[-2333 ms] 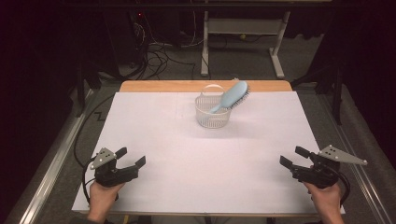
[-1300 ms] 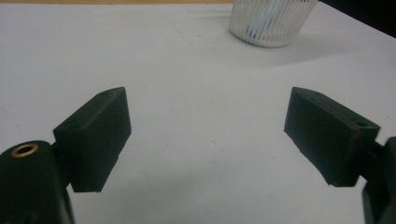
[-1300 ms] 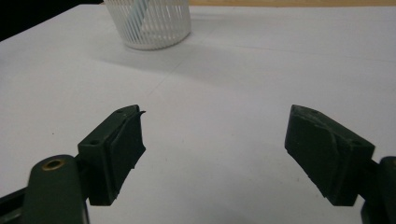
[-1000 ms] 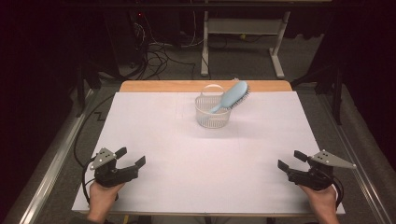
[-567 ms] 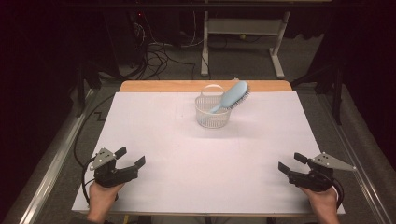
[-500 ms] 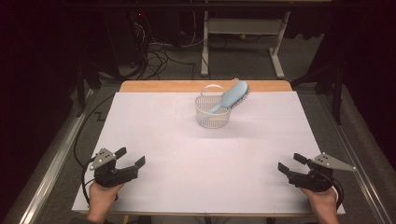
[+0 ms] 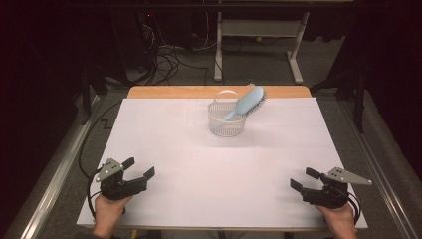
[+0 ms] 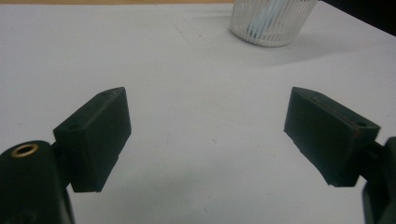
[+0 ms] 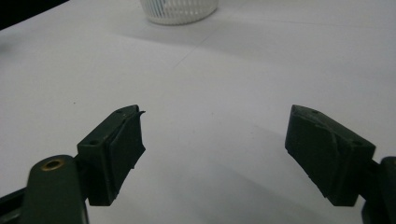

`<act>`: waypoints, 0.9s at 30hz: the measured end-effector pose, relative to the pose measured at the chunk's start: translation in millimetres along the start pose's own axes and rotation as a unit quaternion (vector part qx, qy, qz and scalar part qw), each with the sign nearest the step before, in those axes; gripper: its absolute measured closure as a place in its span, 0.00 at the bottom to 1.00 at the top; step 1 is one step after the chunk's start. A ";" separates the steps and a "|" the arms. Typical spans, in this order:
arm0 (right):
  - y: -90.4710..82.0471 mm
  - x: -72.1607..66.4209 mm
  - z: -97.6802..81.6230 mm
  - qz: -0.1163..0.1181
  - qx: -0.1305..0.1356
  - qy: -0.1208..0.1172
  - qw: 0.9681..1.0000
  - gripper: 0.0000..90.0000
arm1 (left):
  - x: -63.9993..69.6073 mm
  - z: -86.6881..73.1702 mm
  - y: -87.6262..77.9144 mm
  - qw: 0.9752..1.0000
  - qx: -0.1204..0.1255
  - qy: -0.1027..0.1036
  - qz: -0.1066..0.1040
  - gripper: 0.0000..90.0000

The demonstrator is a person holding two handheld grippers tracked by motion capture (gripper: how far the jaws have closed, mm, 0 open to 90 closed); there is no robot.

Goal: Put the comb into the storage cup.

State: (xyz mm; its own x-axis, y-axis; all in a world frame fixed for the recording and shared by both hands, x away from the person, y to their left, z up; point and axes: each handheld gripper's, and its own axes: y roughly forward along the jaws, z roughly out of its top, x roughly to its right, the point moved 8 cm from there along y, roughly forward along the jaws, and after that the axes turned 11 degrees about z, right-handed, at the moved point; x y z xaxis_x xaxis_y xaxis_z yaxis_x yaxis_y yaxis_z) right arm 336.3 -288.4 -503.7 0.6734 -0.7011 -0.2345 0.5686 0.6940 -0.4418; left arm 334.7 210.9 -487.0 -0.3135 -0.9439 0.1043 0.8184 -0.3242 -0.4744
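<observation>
Hairbrush [image 7: 247,103] head over basket [image 7: 226,124] rim in high view, basket base in gripper views

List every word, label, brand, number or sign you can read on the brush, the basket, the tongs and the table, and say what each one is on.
There is no readable text.
Blue hairbrush: no marking shows.
White slatted basket: plain, no label.
White table cover: blank, only faint specks.
Left tongs and right tongs: plain black jaws and grey plates, no print to be made out.
</observation>
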 end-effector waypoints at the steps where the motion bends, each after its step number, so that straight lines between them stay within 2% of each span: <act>1: 0.9 -0.6 -0.4 0.001 -0.004 -0.002 1.000 0.22 | -0.1 0.0 0.0 1.000 0.000 0.000 0.000 0.16; 12: -5.3 2.2 2.0 -0.005 0.016 0.004 1.000 0.22 | 1.5 -0.3 0.5 1.000 -0.001 0.002 -0.002 0.16; 27: -5.2 5.2 1.9 -0.009 0.016 0.005 1.000 0.22 | 1.7 -0.2 1.2 1.000 -0.002 0.001 -0.003 0.16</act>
State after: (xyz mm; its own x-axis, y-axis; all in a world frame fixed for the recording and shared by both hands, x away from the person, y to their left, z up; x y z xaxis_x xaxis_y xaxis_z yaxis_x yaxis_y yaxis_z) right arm 337.7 -295.4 -501.0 0.6584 -0.7148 -0.2358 0.5951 0.6862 -0.4184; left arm 335.0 208.9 -487.5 -0.3201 -0.9415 0.1058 0.8143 -0.3304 -0.4772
